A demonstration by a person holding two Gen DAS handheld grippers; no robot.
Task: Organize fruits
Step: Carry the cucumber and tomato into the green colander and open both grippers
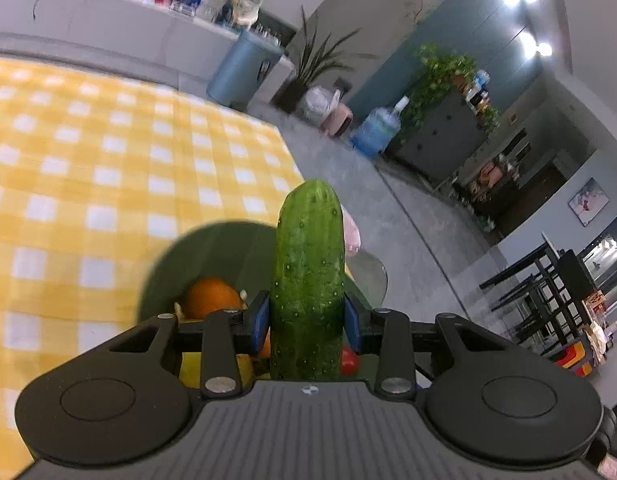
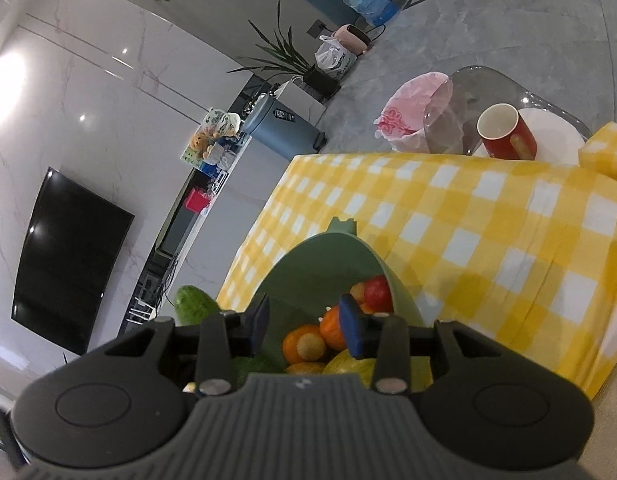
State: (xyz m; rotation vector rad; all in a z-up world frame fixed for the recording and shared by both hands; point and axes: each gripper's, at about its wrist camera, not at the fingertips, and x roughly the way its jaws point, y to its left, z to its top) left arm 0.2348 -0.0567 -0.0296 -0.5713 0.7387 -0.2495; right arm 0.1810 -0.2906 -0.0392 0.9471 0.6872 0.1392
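The tabletop (image 2: pixel 488 216), under a yellow checked cloth, carries the green bowl (image 2: pixel 316 264) near its corner. Beyond the bowl, at the far edge, a red mug (image 2: pixel 506 132) stands on a white plate (image 2: pixel 556 136). Inside the bowl lie oranges (image 2: pixel 300 342), a red fruit (image 2: pixel 378 292) and yellow fruit (image 2: pixel 350 364), so most of the sorting looks done. The cucumber (image 1: pixel 308 276) is not yet in: the left tool (image 1: pixel 307 320) pinches it, hovering above the bowl. The right tool (image 2: pixel 304 322) is over the bowl too, its jaws spread with nothing between them.
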